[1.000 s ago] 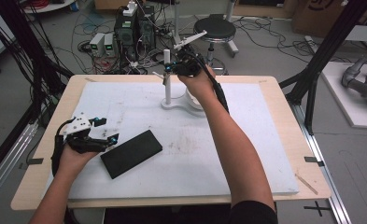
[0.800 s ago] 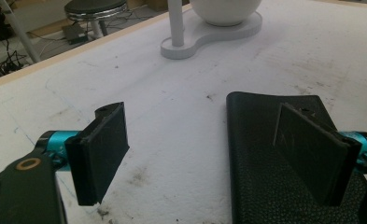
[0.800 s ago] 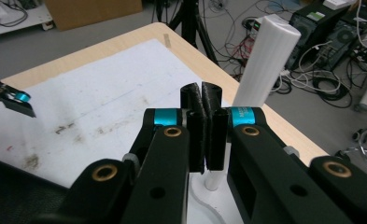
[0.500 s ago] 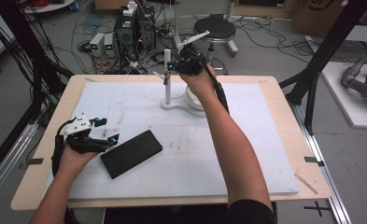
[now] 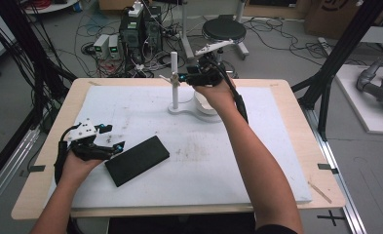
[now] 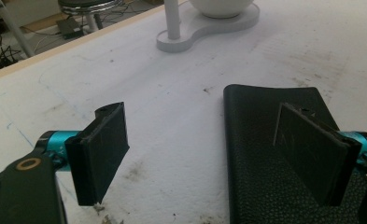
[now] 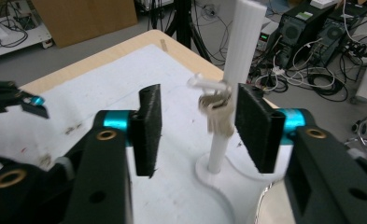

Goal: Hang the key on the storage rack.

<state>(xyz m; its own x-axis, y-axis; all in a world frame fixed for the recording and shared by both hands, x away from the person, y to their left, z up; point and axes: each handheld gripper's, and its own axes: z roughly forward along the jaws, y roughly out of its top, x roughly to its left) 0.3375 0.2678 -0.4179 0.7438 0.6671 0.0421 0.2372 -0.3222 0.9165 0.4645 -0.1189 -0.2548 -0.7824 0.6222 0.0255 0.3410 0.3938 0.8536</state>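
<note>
A white stand (image 5: pixel 174 80) with an upright post and a side peg rises at the table's far middle. A bunch of keys (image 7: pixel 217 114) hangs from the peg (image 7: pixel 204 83). My right gripper (image 5: pixel 185 77) (image 7: pixel 195 128) is at the post; its jaws have just been opening and stand apart on either side of the keys, not pressing them. A black leather case (image 5: pixel 137 160) (image 6: pixel 274 154) lies flat at the near left. My left gripper (image 5: pixel 108 139) (image 6: pixel 204 149) rests open at its left end, one jaw over the case and the other over the bare mat.
A white bowl (image 5: pixel 206 105) (image 6: pixel 218 7) sits on the stand's base (image 5: pixel 179 108) (image 6: pixel 176 42). A white mat (image 5: pixel 218 161) covers the wooden table (image 5: pixel 296 102). Computers, cables and a stool (image 5: pixel 223 30) stand on the floor beyond the far edge.
The right hand has drawn back a little from the post toward the near side, its jaws now apart around the hanging keys. The left hand and the case have kept still.
</note>
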